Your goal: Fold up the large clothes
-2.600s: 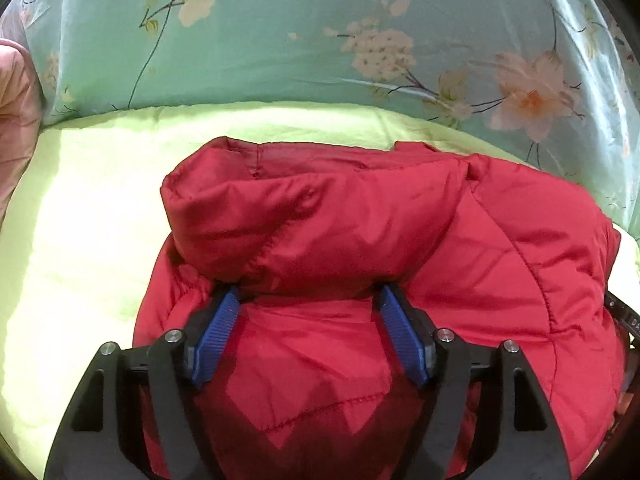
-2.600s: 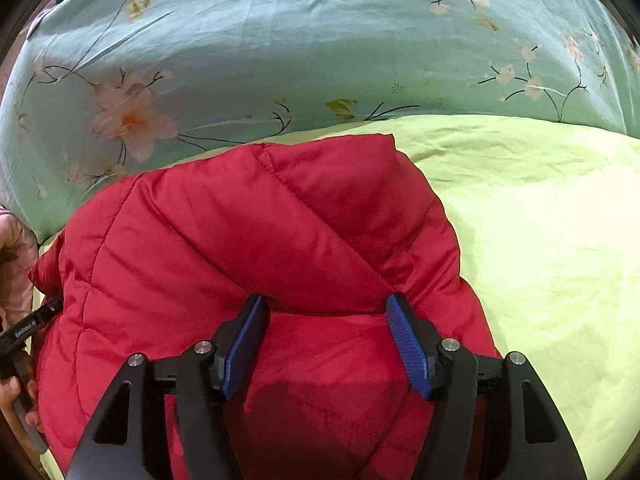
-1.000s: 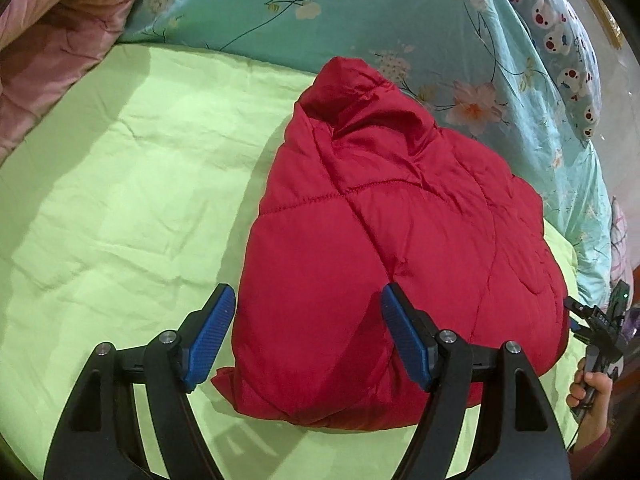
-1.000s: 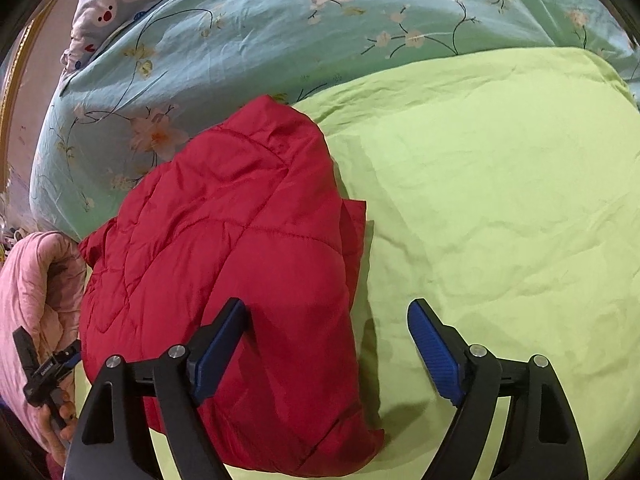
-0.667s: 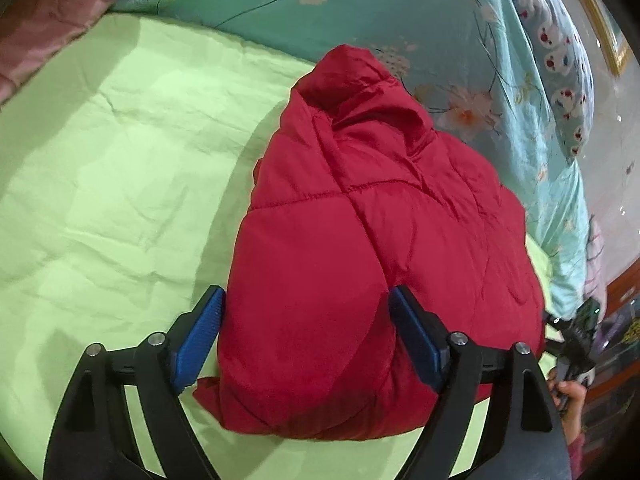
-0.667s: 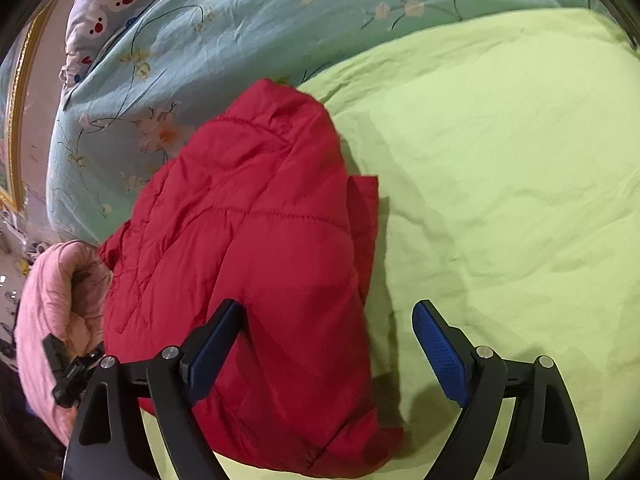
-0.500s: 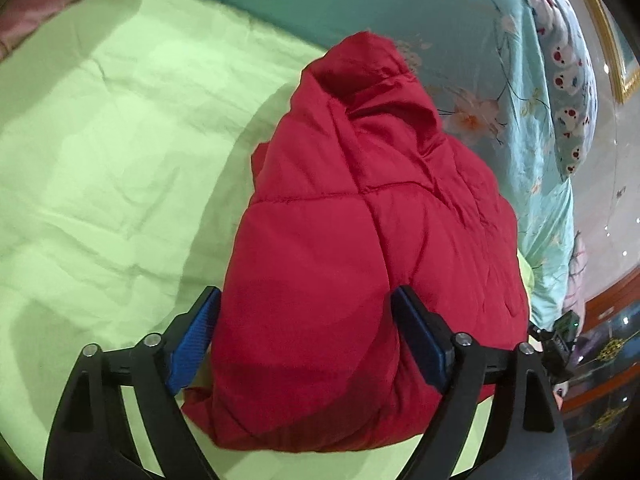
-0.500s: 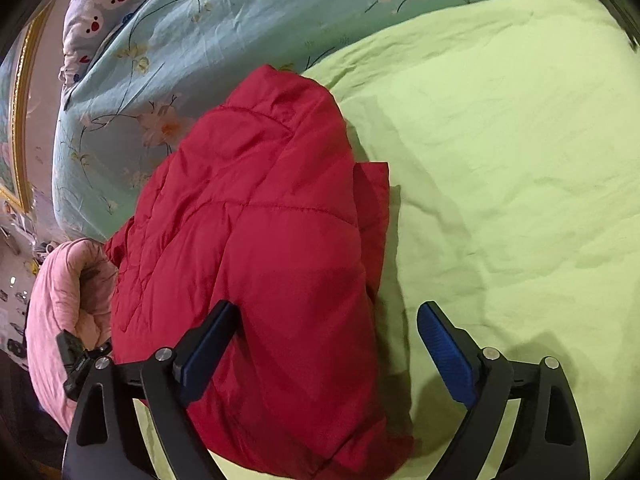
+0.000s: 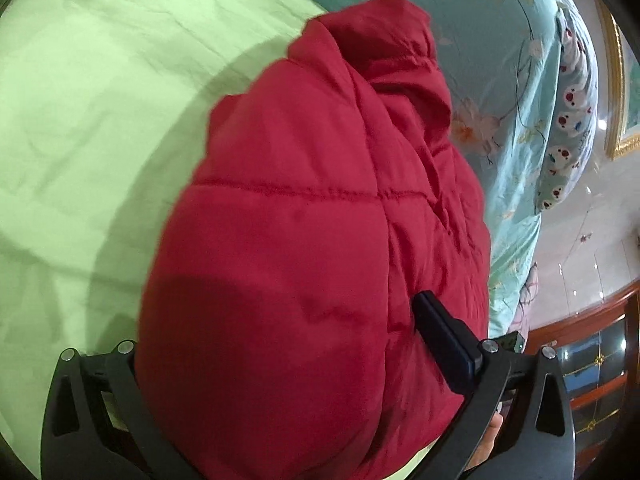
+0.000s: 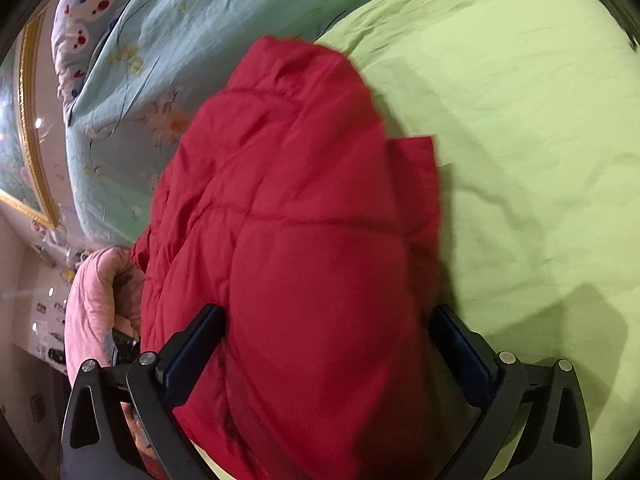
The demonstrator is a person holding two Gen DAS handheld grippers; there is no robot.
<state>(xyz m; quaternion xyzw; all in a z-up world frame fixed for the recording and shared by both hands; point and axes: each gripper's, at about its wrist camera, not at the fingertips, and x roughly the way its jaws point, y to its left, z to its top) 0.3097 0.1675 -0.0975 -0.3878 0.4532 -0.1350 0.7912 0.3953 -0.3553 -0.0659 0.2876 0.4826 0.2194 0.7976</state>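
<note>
The folded red jacket lies on the green sheet, its far end against the floral quilt. Left gripper and right gripper, jaws just opened wide, straddle its near end, probably to scoop the bundle.

Home bedroom, green bedsheet, floral quilt

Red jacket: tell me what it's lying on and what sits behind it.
The red jacket lies folded on a light green sheet. Behind it rises a teal floral quilt. The sheet directly beneath the jacket is covered and cannot be seen.
</note>
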